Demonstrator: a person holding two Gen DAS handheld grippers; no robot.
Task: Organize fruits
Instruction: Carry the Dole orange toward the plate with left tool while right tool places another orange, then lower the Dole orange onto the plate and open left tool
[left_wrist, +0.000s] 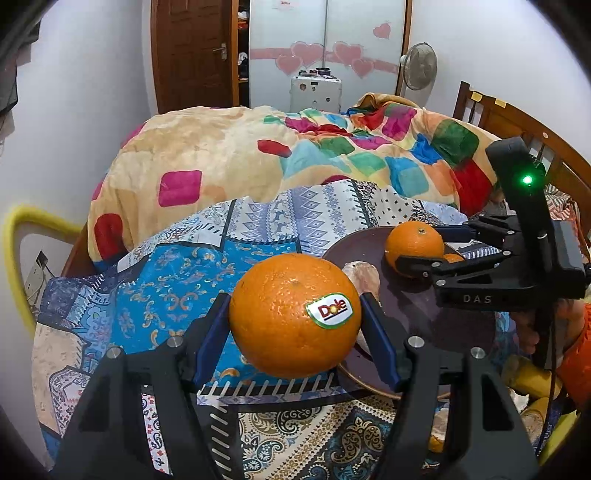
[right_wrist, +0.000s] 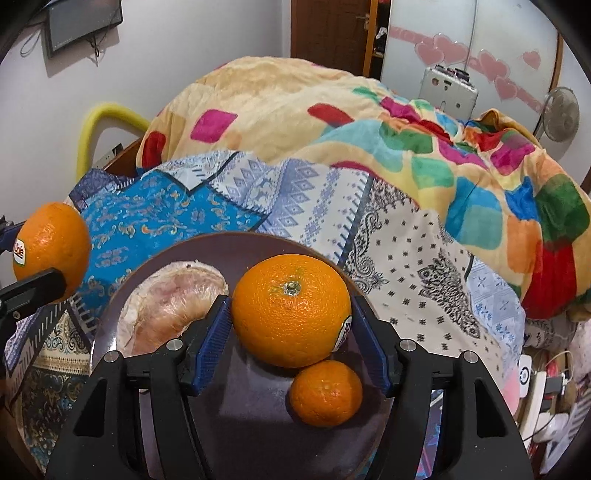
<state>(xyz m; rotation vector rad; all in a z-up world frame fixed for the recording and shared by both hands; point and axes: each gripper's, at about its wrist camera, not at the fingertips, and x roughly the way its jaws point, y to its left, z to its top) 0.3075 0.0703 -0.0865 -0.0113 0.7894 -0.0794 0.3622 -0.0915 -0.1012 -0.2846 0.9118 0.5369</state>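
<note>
My left gripper (left_wrist: 295, 314) is shut on a large orange with a Dole sticker (left_wrist: 291, 317) and holds it above the patterned bedsheet, just left of the dark purple plate (left_wrist: 443, 325). The same orange shows at the left edge of the right wrist view (right_wrist: 51, 247). My right gripper (right_wrist: 291, 317) is shut on a second large orange (right_wrist: 291, 310) over the plate (right_wrist: 251, 413). A small mandarin (right_wrist: 327, 393) lies on the plate just below it. A peeled pomelo piece (right_wrist: 166, 306) lies on the plate's left side.
A patterned blue and white bedsheet (left_wrist: 147, 288) covers the bed. A colourful blanket (left_wrist: 295, 155) is heaped behind. A wooden headboard (left_wrist: 517, 122) stands at the right. Yellow items (left_wrist: 532, 380) lie at the lower right. Chargers and cables (right_wrist: 543, 384) lie right of the bed.
</note>
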